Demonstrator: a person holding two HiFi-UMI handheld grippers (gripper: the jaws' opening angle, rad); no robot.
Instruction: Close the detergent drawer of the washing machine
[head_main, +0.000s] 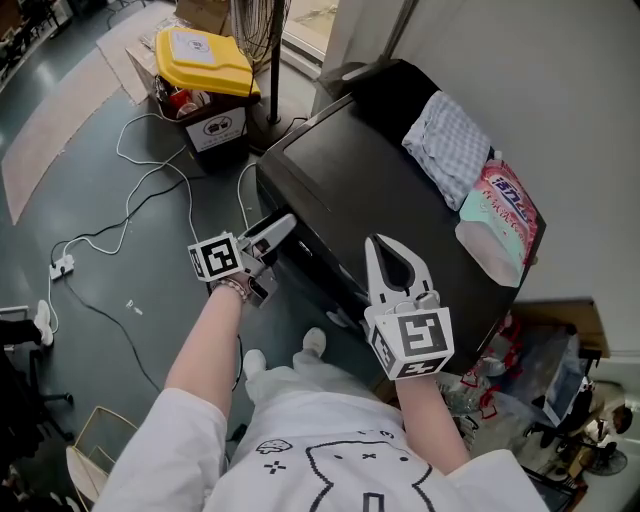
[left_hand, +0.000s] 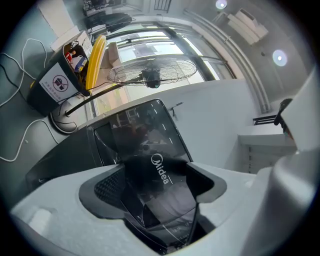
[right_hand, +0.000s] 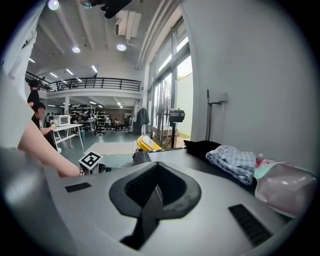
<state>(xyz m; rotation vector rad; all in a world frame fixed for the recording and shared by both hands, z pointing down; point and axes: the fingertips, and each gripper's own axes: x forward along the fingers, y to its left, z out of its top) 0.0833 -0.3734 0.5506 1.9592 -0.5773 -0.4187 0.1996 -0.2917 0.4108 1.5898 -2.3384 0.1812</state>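
The black washing machine (head_main: 370, 180) stands against the wall. Its glossy detergent drawer (left_hand: 160, 170), marked Midea, sits at the upper front corner. My left gripper (head_main: 272, 240) is at that corner. In the left gripper view the drawer front fills the gap between the jaws of the left gripper (left_hand: 159, 200), so it is shut on the drawer. My right gripper (head_main: 378, 245) hovers above the machine's front edge, shut and holding nothing. In the right gripper view the right gripper (right_hand: 156, 187) shows only a thin seam between its jaws. How far the drawer stands out is hidden.
A checked cloth (head_main: 448, 140) and a pink detergent pouch (head_main: 500, 210) lie on the machine's top. A yellow-lidded bin (head_main: 205, 70) and a standing fan (left_hand: 152, 74) are beyond the machine. White cables (head_main: 130, 200) and a power strip (head_main: 62, 266) trail over the floor.
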